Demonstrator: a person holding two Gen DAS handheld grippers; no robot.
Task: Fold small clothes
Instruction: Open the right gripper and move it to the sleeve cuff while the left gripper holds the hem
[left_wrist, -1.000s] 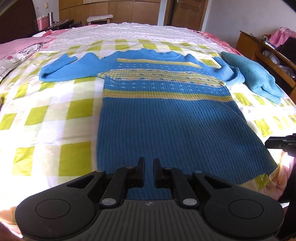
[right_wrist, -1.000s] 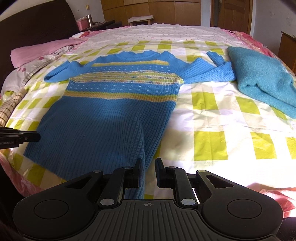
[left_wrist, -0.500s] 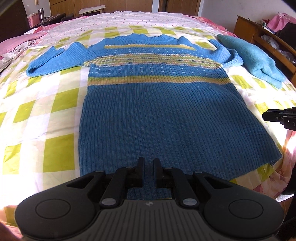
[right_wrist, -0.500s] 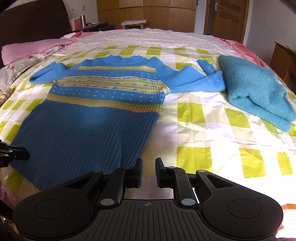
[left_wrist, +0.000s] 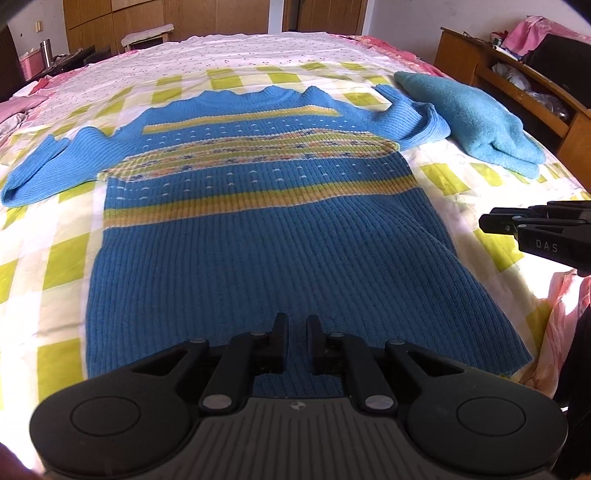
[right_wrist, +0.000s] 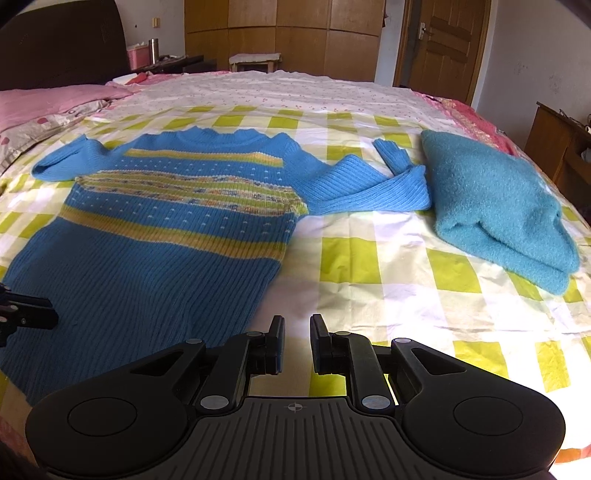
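Note:
A blue knit sweater (left_wrist: 266, 236) with yellow stripes lies flat on the checked bedspread, front up, sleeves spread to both sides; it also shows in the right wrist view (right_wrist: 147, 251). My left gripper (left_wrist: 296, 325) hovers over the sweater's hem near its middle, jaws a narrow gap apart, holding nothing. My right gripper (right_wrist: 296, 325) hovers just right of the sweater's lower right edge, over the bedspread, jaws a narrow gap apart and empty. It also shows at the right in the left wrist view (left_wrist: 491, 221).
A folded light-blue fuzzy garment (right_wrist: 495, 206) lies right of the sweater's right sleeve. The yellow-checked bedspread (right_wrist: 369, 266) covers the bed. A wooden cabinet (left_wrist: 517, 92) stands at the right, pink pillows (right_wrist: 44, 107) at the left, wardrobes behind.
Both grippers have risen and pulled away from the sweater's hem, which now lies flat. The right gripper has moved rightwards, off the sweater and over the bedspread.

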